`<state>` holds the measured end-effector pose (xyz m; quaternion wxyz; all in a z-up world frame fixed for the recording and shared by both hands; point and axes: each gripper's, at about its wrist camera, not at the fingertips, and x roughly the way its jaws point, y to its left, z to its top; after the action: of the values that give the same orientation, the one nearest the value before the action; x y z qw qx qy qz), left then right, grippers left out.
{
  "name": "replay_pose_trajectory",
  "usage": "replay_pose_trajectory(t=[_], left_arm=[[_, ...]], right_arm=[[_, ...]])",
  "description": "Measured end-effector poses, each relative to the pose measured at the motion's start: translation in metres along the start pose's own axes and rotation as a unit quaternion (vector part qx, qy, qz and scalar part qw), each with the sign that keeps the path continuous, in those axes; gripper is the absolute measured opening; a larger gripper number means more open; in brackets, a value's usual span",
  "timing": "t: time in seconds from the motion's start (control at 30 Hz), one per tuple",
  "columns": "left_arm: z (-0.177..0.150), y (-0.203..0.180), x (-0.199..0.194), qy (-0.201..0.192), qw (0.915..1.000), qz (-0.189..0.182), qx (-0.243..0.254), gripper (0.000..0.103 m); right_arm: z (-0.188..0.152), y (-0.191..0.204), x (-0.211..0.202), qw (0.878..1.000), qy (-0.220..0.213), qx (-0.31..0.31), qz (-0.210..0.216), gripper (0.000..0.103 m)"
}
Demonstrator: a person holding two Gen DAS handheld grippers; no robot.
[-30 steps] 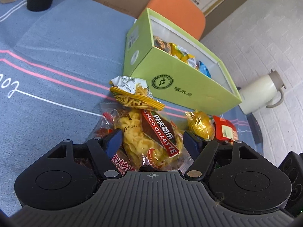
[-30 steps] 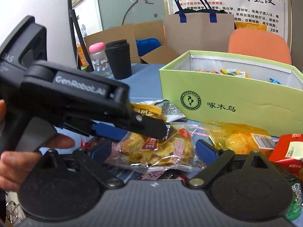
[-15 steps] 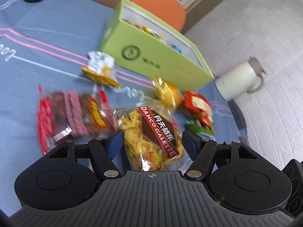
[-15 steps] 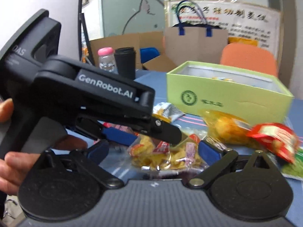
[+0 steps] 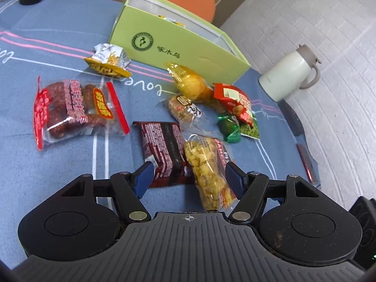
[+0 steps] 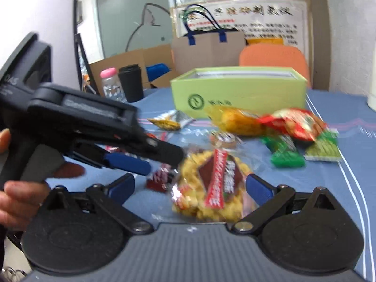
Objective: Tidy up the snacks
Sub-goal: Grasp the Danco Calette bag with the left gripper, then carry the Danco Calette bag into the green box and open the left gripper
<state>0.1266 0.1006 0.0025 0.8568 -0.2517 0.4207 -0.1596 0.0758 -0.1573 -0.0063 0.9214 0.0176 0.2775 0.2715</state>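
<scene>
- My left gripper (image 5: 189,177) has its jaws spread wide, with nothing clamped; the galette bag (image 5: 208,171) lies between them, close to the right-hand blue pad, and I cannot tell whether it touches that pad.
- My right gripper (image 6: 189,189) is also spread wide, with the same galette bag (image 6: 212,185) sitting between its blue pads, nearer the right one; this view is blurred, so I cannot say whether there is contact.
- In the right wrist view my left hand (image 6: 21,188) wraps the handle of the left gripper, whose fingers reach in from the left just above the bag.
- Just left of the galette bag lies a dark red wrapper (image 5: 164,151) flat on the blue table (image 5: 58,23), its lower end between the left gripper's pads.
- Farther left is a clear pack of sausages (image 5: 75,108) with red edges, lying apart from the others.
- Beyond the galette bag sits a small round pastry (image 5: 185,108) in clear wrap, then a cluster: a yellow bag (image 5: 190,82), a red packet (image 5: 232,98) and a green candy (image 5: 229,128), all close together.
- A silver and yellow chip packet (image 5: 108,61) lies just before the green box (image 5: 178,49).
- The box stands open at the table's far side, with a few wrapped snacks visible inside.
- A white jug (image 5: 289,75) stands to the right of the box, near the table's edge.
- A black cup (image 6: 130,82) and a pink-capped bottle (image 6: 110,84) stand at the far left of the table.
</scene>
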Motion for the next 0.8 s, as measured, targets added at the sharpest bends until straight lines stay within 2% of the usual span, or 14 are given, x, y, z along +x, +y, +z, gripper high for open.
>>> replay_pose_trajectory(t=[0.1,0.23,0.5,0.63,0.67,0.73,0.8], left_arm=[[-0.006,-0.015,0.001,0.007,0.9998,-0.006,0.017,0.052],[-0.015,-0.035,0.016,0.03,0.999,-0.002,0.033,0.052],[-0.021,-0.05,0.045,0.057,0.9972,0.025,0.041,0.053],[-0.024,-0.052,0.049,0.053,0.9973,0.023,0.046,0.055],[-0.024,-0.054,0.05,0.051,0.9971,0.025,0.05,0.054],[-0.025,-0.059,0.051,0.045,0.9961,0.044,0.061,0.04],[-0.024,-0.062,0.05,0.048,0.996,0.044,0.061,0.033]], right_arm=[[-0.006,-0.013,-0.003,1.0,0.005,0.022,-0.015,0.099],[-0.008,-0.019,-0.001,0.999,0.015,0.031,-0.004,0.099],[-0.015,-0.024,0.012,0.999,0.039,-0.032,-0.003,0.101],[-0.018,-0.026,0.018,0.998,0.028,-0.052,-0.01,0.102],[-0.02,-0.023,0.018,0.998,0.028,-0.061,-0.009,0.101],[-0.023,-0.015,0.015,0.997,0.027,-0.076,-0.015,0.1],[-0.024,-0.015,0.006,0.997,0.024,-0.074,-0.024,0.098]])
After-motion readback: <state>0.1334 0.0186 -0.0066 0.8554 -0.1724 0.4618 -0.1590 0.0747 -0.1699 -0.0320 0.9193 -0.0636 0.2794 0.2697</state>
